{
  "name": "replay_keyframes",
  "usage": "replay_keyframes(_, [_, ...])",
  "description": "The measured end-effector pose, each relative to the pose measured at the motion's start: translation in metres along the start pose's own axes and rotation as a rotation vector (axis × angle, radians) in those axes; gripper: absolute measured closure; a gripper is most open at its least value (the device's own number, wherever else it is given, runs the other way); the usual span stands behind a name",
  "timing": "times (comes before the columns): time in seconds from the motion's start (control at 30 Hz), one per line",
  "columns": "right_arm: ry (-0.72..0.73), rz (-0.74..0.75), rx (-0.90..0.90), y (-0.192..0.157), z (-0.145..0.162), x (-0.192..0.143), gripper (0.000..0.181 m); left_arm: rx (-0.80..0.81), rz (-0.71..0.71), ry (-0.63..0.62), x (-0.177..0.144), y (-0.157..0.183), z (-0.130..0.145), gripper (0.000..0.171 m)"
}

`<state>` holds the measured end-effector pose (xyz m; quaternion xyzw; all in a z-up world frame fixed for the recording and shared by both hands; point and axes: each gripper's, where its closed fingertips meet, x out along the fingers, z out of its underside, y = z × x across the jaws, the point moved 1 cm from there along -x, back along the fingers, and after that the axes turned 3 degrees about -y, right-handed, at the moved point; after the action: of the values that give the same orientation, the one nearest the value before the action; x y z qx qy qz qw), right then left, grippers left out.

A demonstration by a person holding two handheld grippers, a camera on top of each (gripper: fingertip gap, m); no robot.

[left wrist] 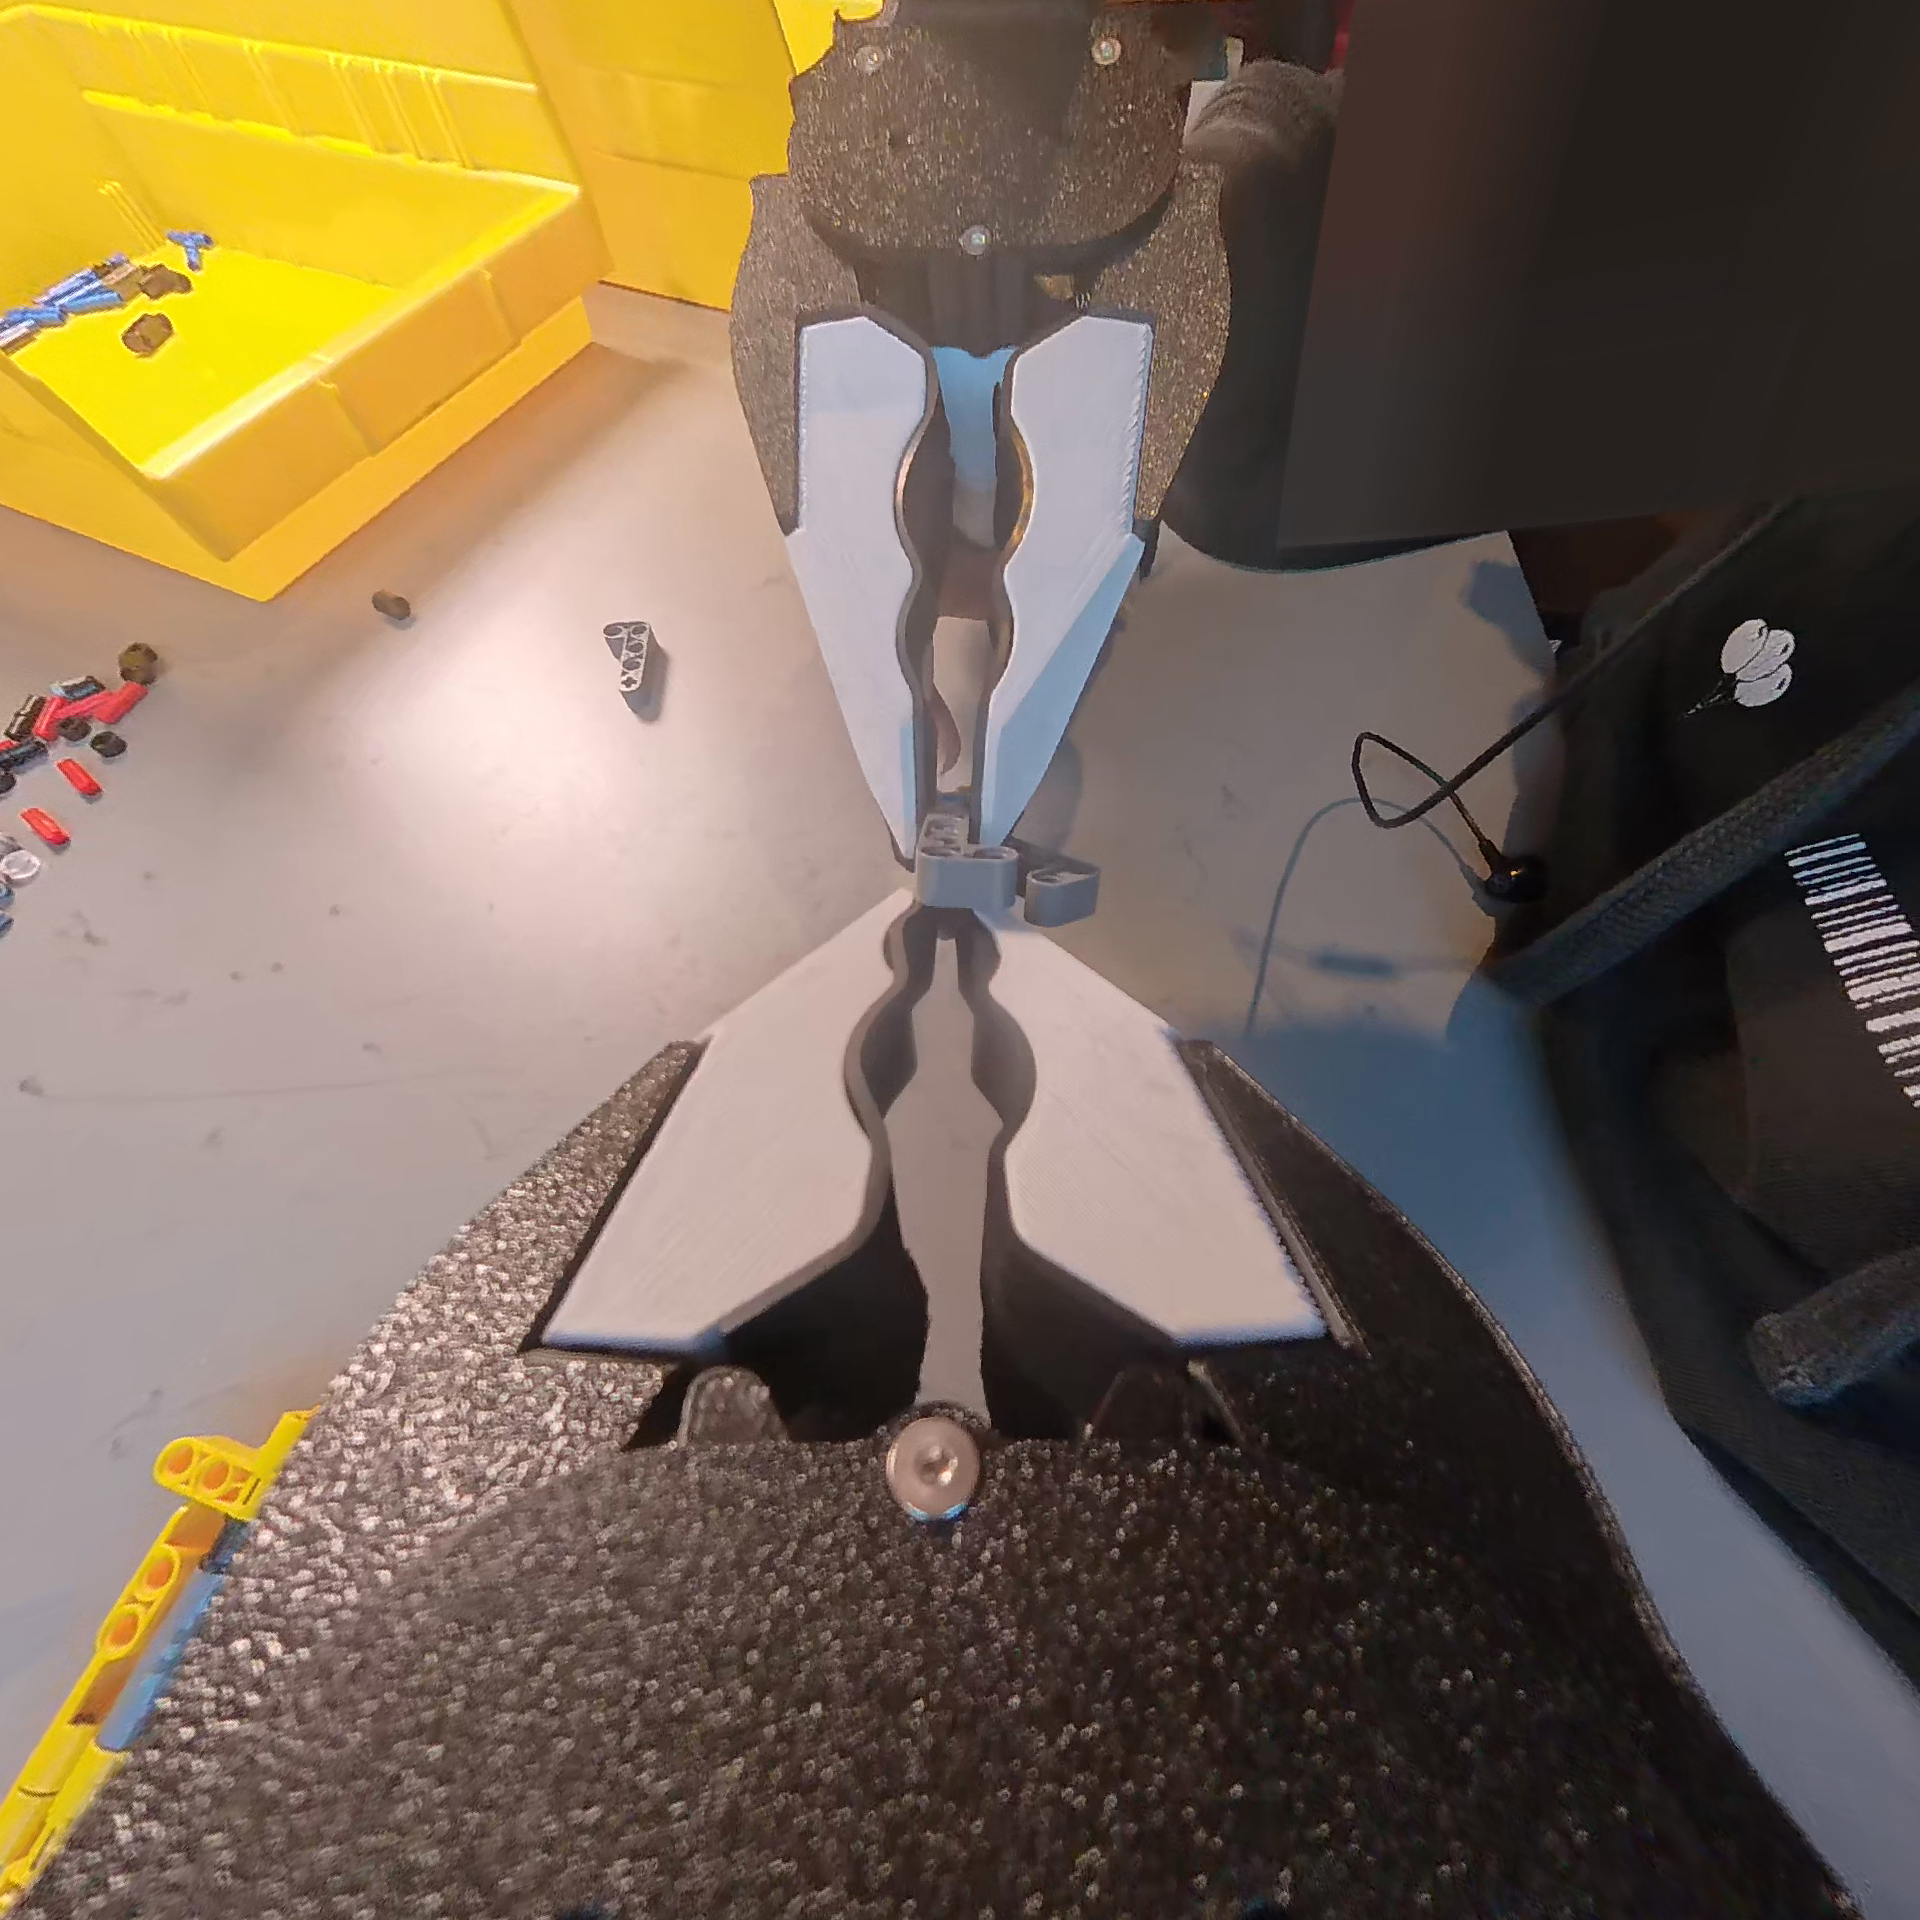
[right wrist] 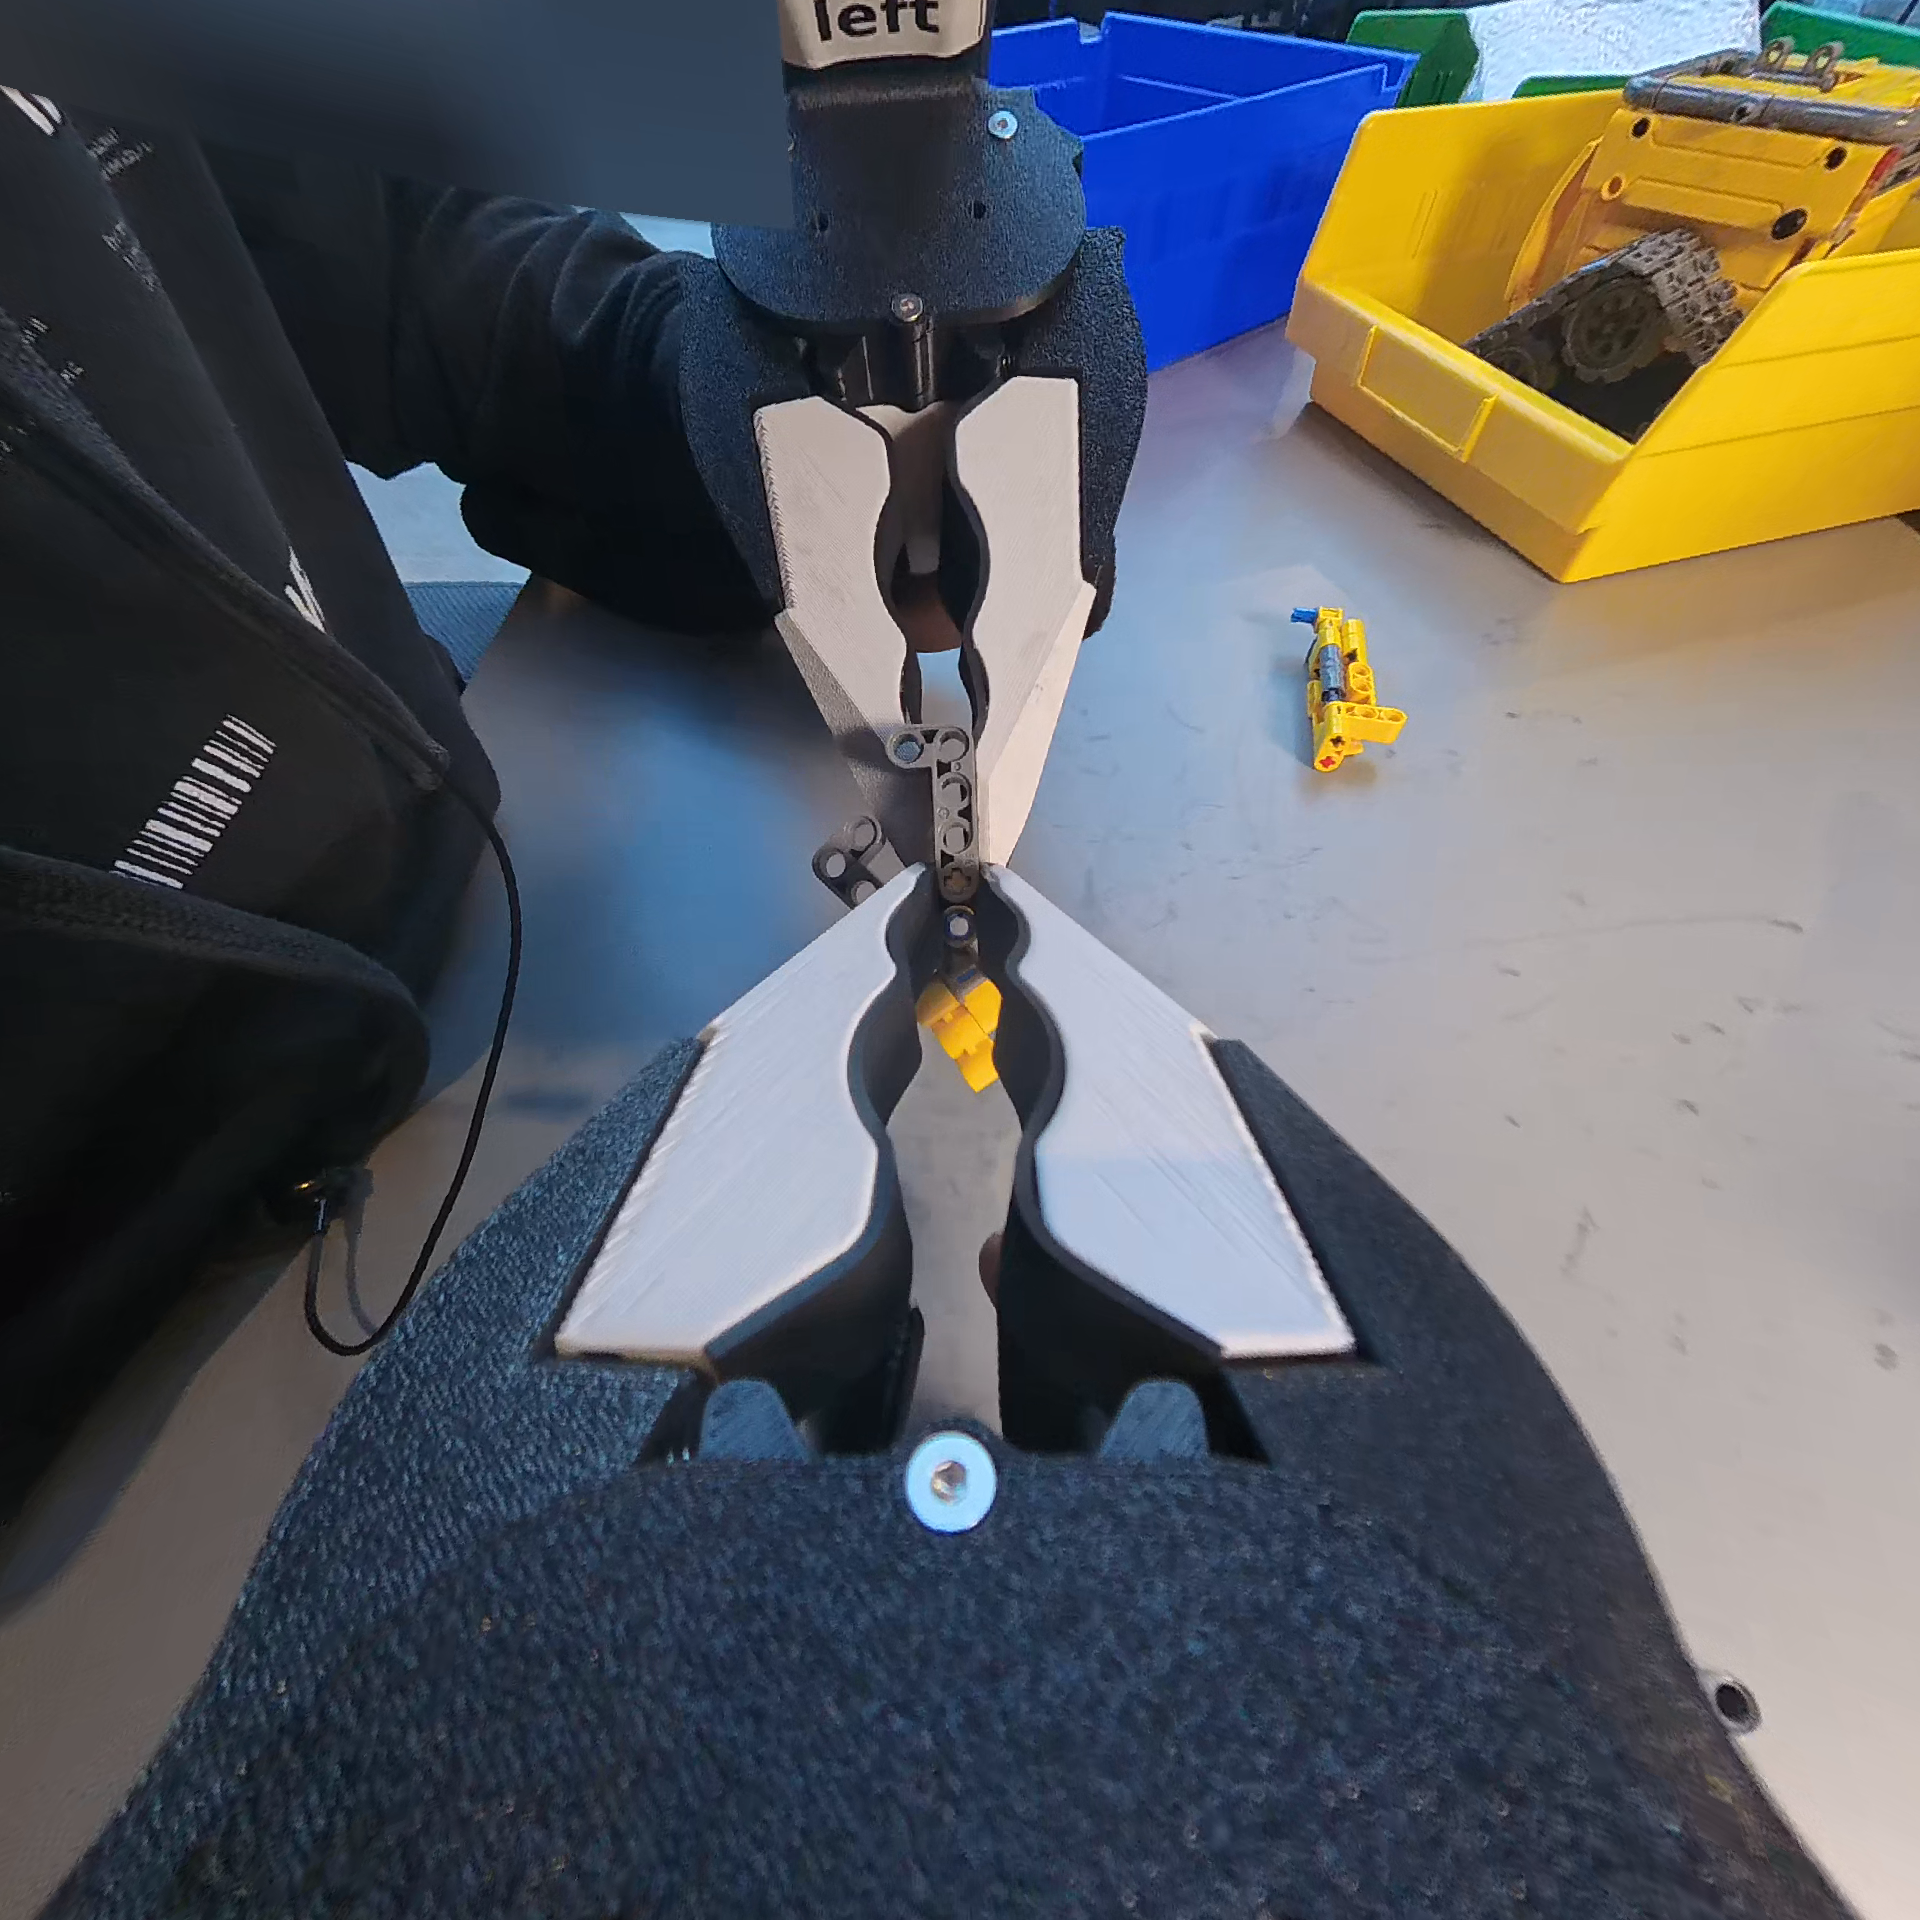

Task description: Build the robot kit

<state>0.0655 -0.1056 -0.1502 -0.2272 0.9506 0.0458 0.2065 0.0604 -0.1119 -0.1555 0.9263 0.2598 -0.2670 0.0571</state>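
A dark grey L-shaped beam with holes [right wrist: 951,805] hangs above the grey table [right wrist: 1455,1039], between the two grippers, which meet tip to tip. My right gripper [right wrist: 956,883] is shut on one end of it. My left gripper [left wrist: 940,920] is shut at the other end, by the short arm [left wrist: 966,868]. The right gripper also shows in the left wrist view [left wrist: 951,826]. A second small grey beam [left wrist: 1060,894] sits right beside the tips. A yellow piece [right wrist: 961,1029] shows in the gap between my right fingers; I cannot tell if it is gripped.
A yellow bin [left wrist: 312,416] with small parts stands far left, loose red and black pieces [left wrist: 73,717] and a grey beam [left wrist: 634,655] nearby. Another yellow bin [right wrist: 1558,499] holds a tracked model [right wrist: 1662,208]. A blue bin [right wrist: 1195,156], a small yellow assembly [right wrist: 1345,686] and a black bag [right wrist: 208,727] surround the grippers.
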Motion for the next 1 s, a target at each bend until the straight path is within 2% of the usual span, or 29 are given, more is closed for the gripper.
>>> replay_keyframes(0.17, [-0.008, -0.025, 0.006, -0.003, 0.004, 0.001, 0.174, 0.002, 0.031, -0.031, 0.003, 0.003, 0.004, 0.171])
replay_keyframes(0.27, [0.143, -0.047, 0.104, 0.007, -0.015, -0.013, 0.174, -0.05, 0.035, 0.119, -0.01, -0.005, -0.017, 0.168])
replay_keyframes(0.33, [0.228, -0.077, 0.129, 0.008, -0.027, -0.019, 0.174, -0.098, 0.042, 0.203, -0.017, -0.009, -0.027, 0.157])
replay_keyframes(0.43, [0.365, -0.122, 0.193, 0.008, -0.042, -0.025, 0.174, -0.145, 0.063, 0.305, -0.025, -0.008, -0.039, 0.16])
replay_keyframes(0.57, [0.474, -0.12, 0.216, 0.011, -0.055, -0.032, 0.174, -0.182, 0.067, 0.388, -0.034, -0.009, -0.051, 0.165])
replay_keyframes(0.8, [0.546, -0.119, 0.258, 0.016, -0.062, -0.036, 0.174, -0.202, 0.038, 0.426, -0.042, -0.014, -0.055, 0.168])
replay_keyframes(1.0, [0.541, -0.104, 0.242, 0.016, -0.062, -0.036, 0.174, -0.287, 0.096, 0.479, -0.046, -0.016, -0.058, 0.167])
